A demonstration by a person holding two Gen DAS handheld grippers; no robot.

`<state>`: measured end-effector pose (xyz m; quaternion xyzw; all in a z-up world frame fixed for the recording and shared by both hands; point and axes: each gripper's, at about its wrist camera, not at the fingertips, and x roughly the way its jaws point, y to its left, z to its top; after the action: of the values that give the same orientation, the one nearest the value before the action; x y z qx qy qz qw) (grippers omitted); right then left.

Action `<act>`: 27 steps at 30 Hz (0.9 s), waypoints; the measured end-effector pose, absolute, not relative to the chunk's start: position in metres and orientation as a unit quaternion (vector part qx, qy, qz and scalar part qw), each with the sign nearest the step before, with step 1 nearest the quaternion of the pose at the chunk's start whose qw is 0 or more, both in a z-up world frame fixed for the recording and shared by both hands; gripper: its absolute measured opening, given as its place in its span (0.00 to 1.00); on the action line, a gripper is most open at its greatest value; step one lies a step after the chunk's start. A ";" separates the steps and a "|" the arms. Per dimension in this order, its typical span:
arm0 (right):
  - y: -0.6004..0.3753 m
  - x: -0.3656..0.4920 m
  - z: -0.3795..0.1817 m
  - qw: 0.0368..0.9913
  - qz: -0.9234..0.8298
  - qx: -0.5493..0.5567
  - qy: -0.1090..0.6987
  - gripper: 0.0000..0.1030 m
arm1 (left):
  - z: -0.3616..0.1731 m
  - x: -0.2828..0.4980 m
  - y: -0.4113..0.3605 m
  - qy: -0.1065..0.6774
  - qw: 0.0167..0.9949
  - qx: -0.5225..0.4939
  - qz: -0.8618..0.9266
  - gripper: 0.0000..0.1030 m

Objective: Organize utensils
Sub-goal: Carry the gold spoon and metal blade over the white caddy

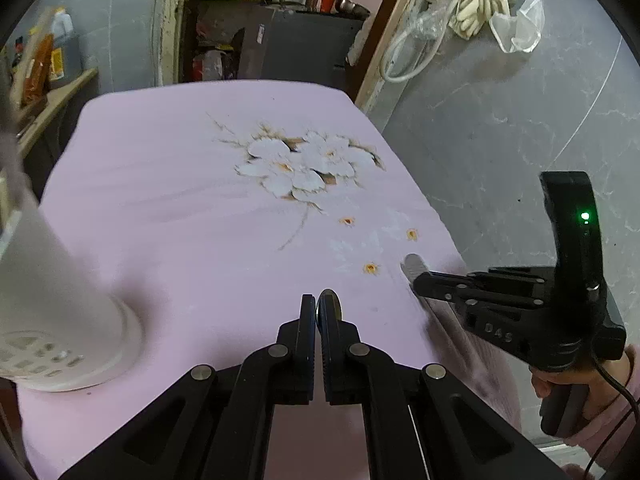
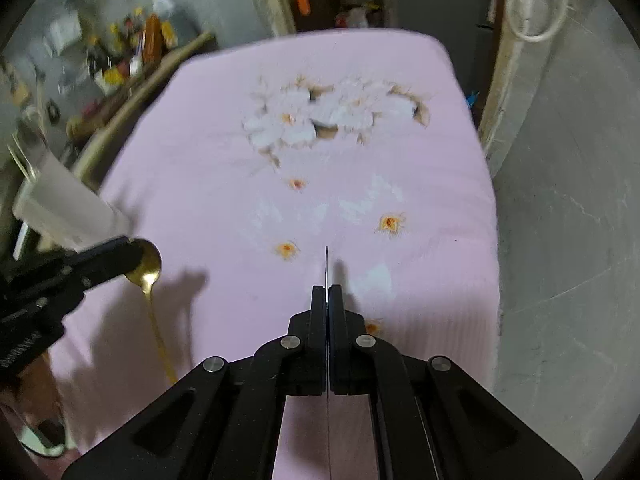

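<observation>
A gold spoon is being held clamped by its bowl in the left gripper, its handle hanging down, while a thin utensil seen edge-on, apparently a knife, is being pinched in the closed right gripper. Both are being carried above the pink floral tablecloth, seemingly for delivery to the white perforated holder, left of the left gripper.

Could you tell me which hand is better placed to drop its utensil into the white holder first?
Left, probably. The left gripper, shut on the gold spoon, is beside the white holder; the right gripper, holding a thin knife, is farther away.
</observation>
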<state>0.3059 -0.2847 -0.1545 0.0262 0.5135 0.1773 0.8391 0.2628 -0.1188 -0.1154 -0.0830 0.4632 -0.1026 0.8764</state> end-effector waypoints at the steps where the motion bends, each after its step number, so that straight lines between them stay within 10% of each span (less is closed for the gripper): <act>1: -0.286 0.301 -0.146 0.847 0.175 0.033 0.501 0.01 | -0.111 0.260 -0.116 0.458 0.879 -0.082 -0.101 0.03; 27: -0.211 0.228 0.040 0.954 0.165 0.055 0.243 0.01 | 0.022 0.206 -0.027 0.310 0.949 -0.032 -0.043 0.03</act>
<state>0.2281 -0.2105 0.0398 0.0545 0.2425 0.1650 0.9544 0.2057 -0.0267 0.0223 -0.0318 0.3101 -0.0431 0.9492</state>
